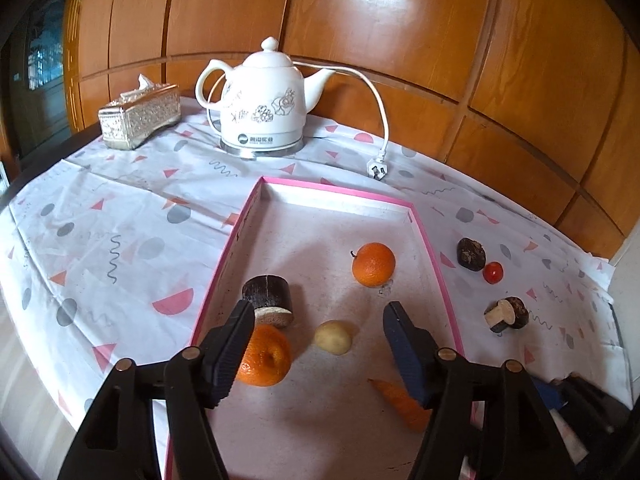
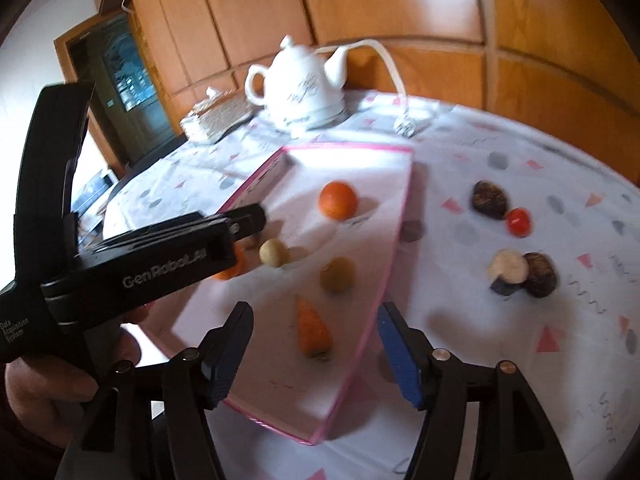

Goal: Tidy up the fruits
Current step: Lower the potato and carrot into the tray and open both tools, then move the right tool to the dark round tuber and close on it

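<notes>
Risk first: both grippers are being held open with nothing between the jaws. The left gripper (image 1: 318, 344) is hovering over the near end of the pink-edged tray (image 1: 434, 256), the right gripper (image 2: 316, 344) over the tray's near right edge.

Failure modes being flagged:
- Round fruit is being left loose on a flat tray floor; a nudge from a finger is likely sending it rolling.
- The tray wall is low and light; it is probably being shoved if clipped by the right gripper crossing toward the cloth.
- The small red fruit (image 1: 493, 272) is sitting touching a dark piece (image 1: 471, 254); a pinch there risks catching both.
- The right wrist view is being blurred, so aim is uncertain.

Counts, inside tray: two oranges (image 1: 373, 264), (image 1: 266, 356); two pale round pieces (image 2: 273, 253), (image 2: 337, 274); one carrot piece (image 2: 314, 330); one dark cut cylinder (image 1: 267, 294).
Right of tray, on cloth: one red fruit, one dark piece far, one cluster of dark and pale pieces (image 1: 506, 314) near, number unclear.
</notes>
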A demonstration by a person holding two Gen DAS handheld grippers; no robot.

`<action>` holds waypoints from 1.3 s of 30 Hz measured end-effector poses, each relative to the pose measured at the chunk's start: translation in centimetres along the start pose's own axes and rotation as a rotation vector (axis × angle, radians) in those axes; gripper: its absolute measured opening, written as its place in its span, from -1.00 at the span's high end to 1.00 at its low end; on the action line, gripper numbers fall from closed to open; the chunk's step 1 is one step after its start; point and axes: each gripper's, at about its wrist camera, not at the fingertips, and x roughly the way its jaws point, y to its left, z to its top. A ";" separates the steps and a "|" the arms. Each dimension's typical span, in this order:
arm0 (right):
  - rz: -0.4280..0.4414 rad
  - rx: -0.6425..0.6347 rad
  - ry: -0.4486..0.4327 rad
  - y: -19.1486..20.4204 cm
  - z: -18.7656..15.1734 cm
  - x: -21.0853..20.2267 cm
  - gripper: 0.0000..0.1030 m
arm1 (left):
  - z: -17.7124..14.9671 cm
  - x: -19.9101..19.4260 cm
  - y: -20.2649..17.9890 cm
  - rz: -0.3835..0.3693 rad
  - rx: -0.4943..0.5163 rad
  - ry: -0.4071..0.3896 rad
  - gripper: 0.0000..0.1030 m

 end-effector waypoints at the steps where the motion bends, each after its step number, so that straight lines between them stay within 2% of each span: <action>1: -0.013 0.002 -0.016 -0.3 0.1 -0.3 -0.31 | 0.0 -0.1 -0.1 0.001 0.002 -0.003 -0.41; 3: -0.063 0.017 -0.039 -1.0 0.3 -0.8 -0.42 | -0.2 -0.3 -0.3 0.002 0.005 -0.013 -0.52; 5: -0.103 0.038 -0.058 -1.9 0.3 -1.3 -0.42 | -0.2 -0.6 -0.6 0.001 0.013 -0.024 -0.58; 12: -0.118 0.151 -0.032 -6.4 -0.3 -1.9 -0.42 | -0.6 -1.1 -2.1 -0.014 0.064 -0.033 -0.76; 18: -0.141 0.232 -0.042 -10.1 -1.2 -2.9 -0.42 | -1.2 -1.1 -3.4 -0.022 0.106 -0.022 -0.76; 23: -0.314 0.211 -0.030 -12.4 -2.1 -3.3 -0.42 | -1.5 -1.3 -4.3 -0.043 0.141 -0.024 -0.76; 29: -0.387 0.344 0.017 -16.8 -4.2 -3.0 -0.35 | -1.8 -1.3 -5.5 -0.094 0.166 -0.006 -0.76; 36: -0.377 0.355 0.037 -17.7 -5.0 -2.4 -0.33 | -2.3 -0.6 -6.8 -0.149 0.170 0.046 -0.76; 39: -0.345 0.324 0.040 -17.5 -4.4 -1.7 -0.16 | -2.6 -0.3 -7.6 -0.157 0.194 0.064 -0.76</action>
